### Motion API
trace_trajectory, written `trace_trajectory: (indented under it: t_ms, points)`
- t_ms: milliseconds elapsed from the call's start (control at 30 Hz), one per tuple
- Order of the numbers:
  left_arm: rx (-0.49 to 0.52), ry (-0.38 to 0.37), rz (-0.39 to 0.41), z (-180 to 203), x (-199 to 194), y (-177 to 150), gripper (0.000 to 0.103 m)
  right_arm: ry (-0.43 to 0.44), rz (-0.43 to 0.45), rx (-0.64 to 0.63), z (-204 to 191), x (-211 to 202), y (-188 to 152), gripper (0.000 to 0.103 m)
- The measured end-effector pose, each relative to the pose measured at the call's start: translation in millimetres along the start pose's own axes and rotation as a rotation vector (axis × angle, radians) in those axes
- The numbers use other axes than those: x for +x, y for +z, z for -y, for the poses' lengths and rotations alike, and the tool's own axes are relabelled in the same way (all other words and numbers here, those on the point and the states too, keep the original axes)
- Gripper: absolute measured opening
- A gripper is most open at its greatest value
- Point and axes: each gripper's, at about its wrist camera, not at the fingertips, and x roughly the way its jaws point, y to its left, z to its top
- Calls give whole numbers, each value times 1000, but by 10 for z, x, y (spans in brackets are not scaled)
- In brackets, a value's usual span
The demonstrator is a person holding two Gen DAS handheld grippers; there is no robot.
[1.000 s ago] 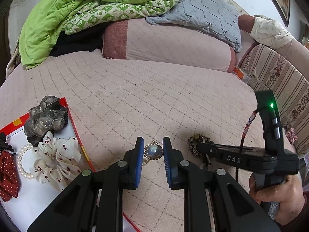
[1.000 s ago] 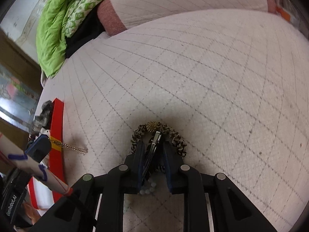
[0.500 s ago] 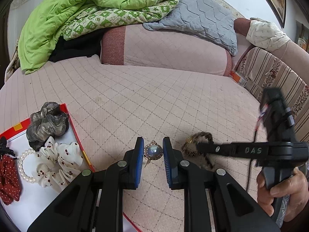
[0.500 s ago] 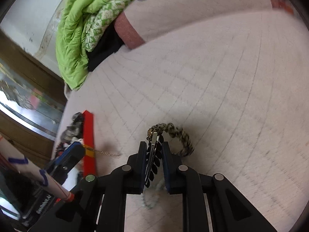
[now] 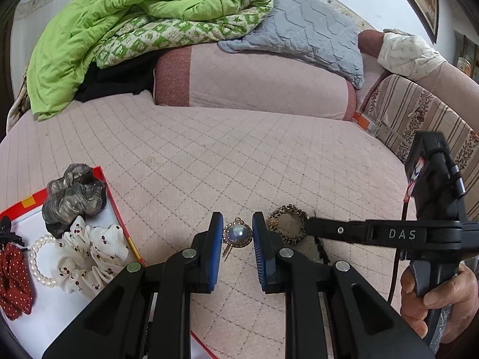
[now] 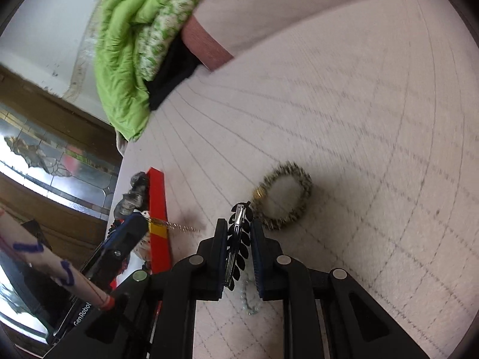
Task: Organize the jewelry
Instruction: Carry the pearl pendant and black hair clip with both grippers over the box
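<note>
Pink quilted bed [image 5: 239, 155]; green quilt [image 5: 113, 39]; grey pillow [image 5: 311, 36]; striped sofa [image 5: 419, 119].

A green quilt [image 5: 119, 30] and a grey pillow [image 5: 311, 33] lie heaped on a pink bolster [image 5: 254, 83]. A quilted pink cover [image 5: 239, 155] spreads below.

Brooch [image 5: 237, 235]: blue-grey pearl, gold rim, between blue-padded jaws. Hair tie [image 5: 287, 224] right of them: leopard print. Scrunchie [image 5: 89, 251] left: white, red cherries. Tray [image 5: 119, 224]: red rim.
</note>
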Motion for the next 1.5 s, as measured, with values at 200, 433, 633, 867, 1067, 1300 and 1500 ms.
trace_trajectory:
  t_ms: [200, 433, 633, 867, 1067, 1300, 1500]
  points:
    - [26, -8, 42, 41, -87, 23, 19, -29, 70, -100, -158, -104, 27, 17]
    - [24, 4, 74, 5, -240, 28, 19, -37, 109, -183, -338, -130, 16, 17]
    - [-1, 23, 105, -145, -483, 33, 19, -19, 120, -231, -516, -80, -46, 17]
    - [-75, 74, 129, -517, -840, -56, 19, 20, 105, -299, -819, 44, -205, 17]
    - [-155, 145, 137, -943, -1187, -256, 19, 66, 72, -345, -1096, 195, -380, 17]
    - [-259, 239, 117, -1455, -1548, -638, 19, 133, 6, -414, -1535, 463, -686, 17]
    - [-381, 287, 96, -1870, -1712, -926, 19, 163, -56, -448, -1859, 791, -934, 17]
